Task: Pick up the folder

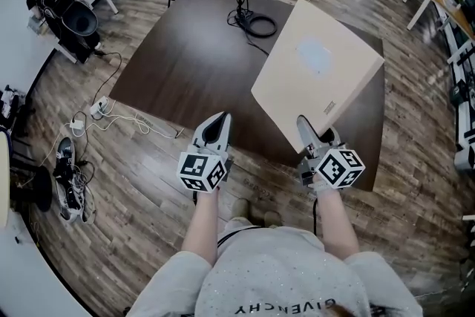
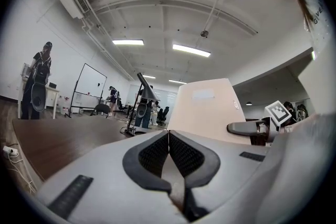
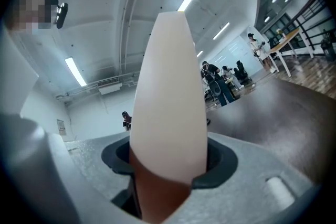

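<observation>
Since the right gripper (image 1: 309, 128) already has the folder (image 1: 319, 74), the pick-up looks pretty much done to me. In the right gripper view its jaws are clamped on the folder's near edge, and the beige cover rises straight out from between the pads. From the head view, the folder runs away from those jaws toward the far right side of the dark table (image 1: 185, 56), so all the length hangs out past a grip at one end. It's tilted, near edge up at the jaws. I honestly can't tell from this steep angle whether the far corner touches the table or floats just above it.

The left gripper (image 1: 217, 126) has its jaws pressed together on nothing, with the pads meeting flat in its own view. It sits off to the folder's left, near the lower-left edge but apart from it. So the right hand does all the work. If the folder sags or swings, I'd guess the left one would have to come across to its right to steady that long free edge.
</observation>
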